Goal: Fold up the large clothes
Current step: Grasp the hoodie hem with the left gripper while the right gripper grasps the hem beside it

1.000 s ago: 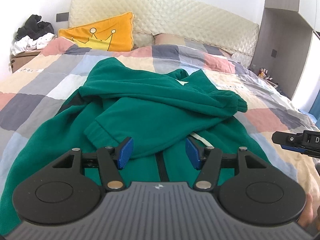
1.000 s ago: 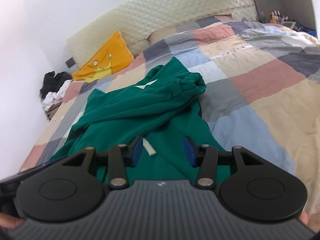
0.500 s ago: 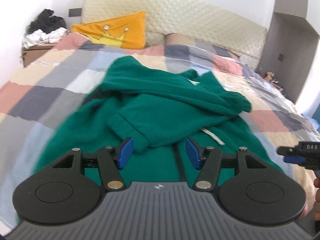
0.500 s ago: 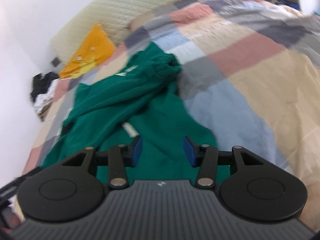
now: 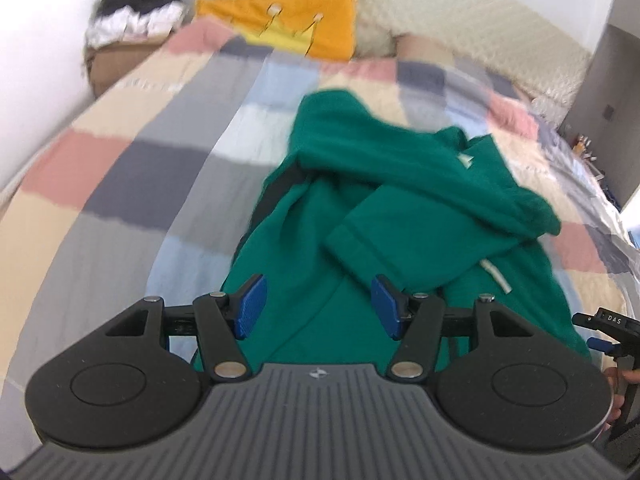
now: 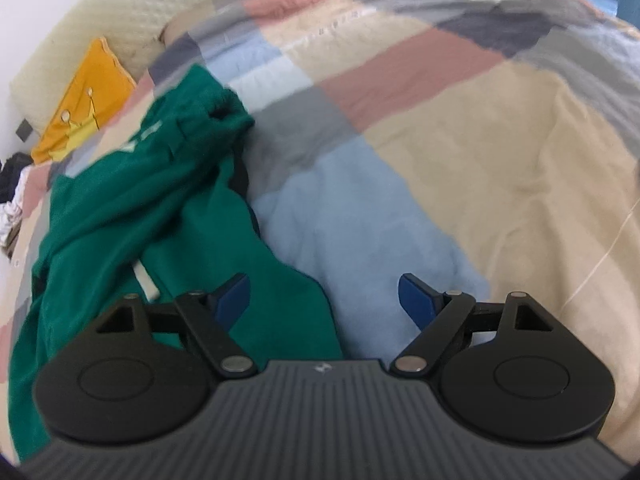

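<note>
A large green hooded sweatshirt (image 5: 400,216) lies crumpled on the checked quilt (image 5: 132,160), sleeves folded across its body and a white drawstring (image 5: 496,274) showing. My left gripper (image 5: 318,306) hovers open above the garment's near left part, nothing between its blue pads. The same green sweatshirt (image 6: 132,208) fills the left of the right wrist view. My right gripper (image 6: 324,300) hangs over the garment's right edge where it meets a light blue patch of the quilt (image 6: 360,232). Its jaws are opening wide and hold nothing.
An orange crown cushion (image 5: 288,20) leans on the quilted headboard (image 5: 460,16). A pile of dark and white clothes (image 5: 132,12) sits on a box at the far left. A grey cabinet (image 5: 608,92) stands to the right. The other gripper's tip (image 5: 608,320) shows at the right edge.
The left gripper moved left over the sweatshirt, its opening unchanged. The right gripper swung right and lower toward the garment's right edge, and its jaws spread much wider.
</note>
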Tool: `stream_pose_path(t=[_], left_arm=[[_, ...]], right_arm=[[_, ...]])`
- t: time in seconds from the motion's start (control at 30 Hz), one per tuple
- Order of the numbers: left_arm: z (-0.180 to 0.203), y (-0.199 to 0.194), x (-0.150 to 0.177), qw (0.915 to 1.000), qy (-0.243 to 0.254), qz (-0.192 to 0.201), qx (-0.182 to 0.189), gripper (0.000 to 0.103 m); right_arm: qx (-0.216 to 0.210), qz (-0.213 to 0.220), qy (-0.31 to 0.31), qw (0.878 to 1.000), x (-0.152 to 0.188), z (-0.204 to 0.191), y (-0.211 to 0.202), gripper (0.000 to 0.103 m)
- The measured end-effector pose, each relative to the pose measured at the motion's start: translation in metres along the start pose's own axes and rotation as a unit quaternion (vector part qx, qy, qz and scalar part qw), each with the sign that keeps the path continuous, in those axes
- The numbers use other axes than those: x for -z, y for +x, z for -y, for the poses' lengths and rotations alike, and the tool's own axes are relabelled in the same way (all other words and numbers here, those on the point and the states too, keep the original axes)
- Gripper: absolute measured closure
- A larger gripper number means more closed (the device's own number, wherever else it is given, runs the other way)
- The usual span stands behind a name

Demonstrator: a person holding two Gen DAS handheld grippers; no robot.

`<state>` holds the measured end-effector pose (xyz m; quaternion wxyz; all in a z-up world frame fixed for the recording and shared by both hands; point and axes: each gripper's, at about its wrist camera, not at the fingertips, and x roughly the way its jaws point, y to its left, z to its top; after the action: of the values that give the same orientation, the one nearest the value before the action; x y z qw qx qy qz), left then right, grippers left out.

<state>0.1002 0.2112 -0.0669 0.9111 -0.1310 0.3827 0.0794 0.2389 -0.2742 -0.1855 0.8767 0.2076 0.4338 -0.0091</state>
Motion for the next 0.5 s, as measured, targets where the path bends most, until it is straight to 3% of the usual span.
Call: stream_pose_path(t=[0.13, 0.27, 0.5], left_arm=[[-0.028, 0.008, 0.006, 0.9984, -0.046, -0.03, -0.016, 0.039], [-0.058, 0.018, 0.011, 0.9919, -0.105, -0.072, -0.003, 0.038], [-0.088, 0.043, 0.032, 0.979, -0.162, -0.123, 0.003, 0.036]], right_arm=[[-0.017, -0.035, 0.064, 0.997, 0.003, 0.017, 0.009, 0.02], [-0.06, -0.057, 0.119, 0.989, 0.008, 0.024, 0.008, 0.018], [-0.176, -0.098, 0.173, 0.964, 0.02, 0.027, -0.003, 0.018]])
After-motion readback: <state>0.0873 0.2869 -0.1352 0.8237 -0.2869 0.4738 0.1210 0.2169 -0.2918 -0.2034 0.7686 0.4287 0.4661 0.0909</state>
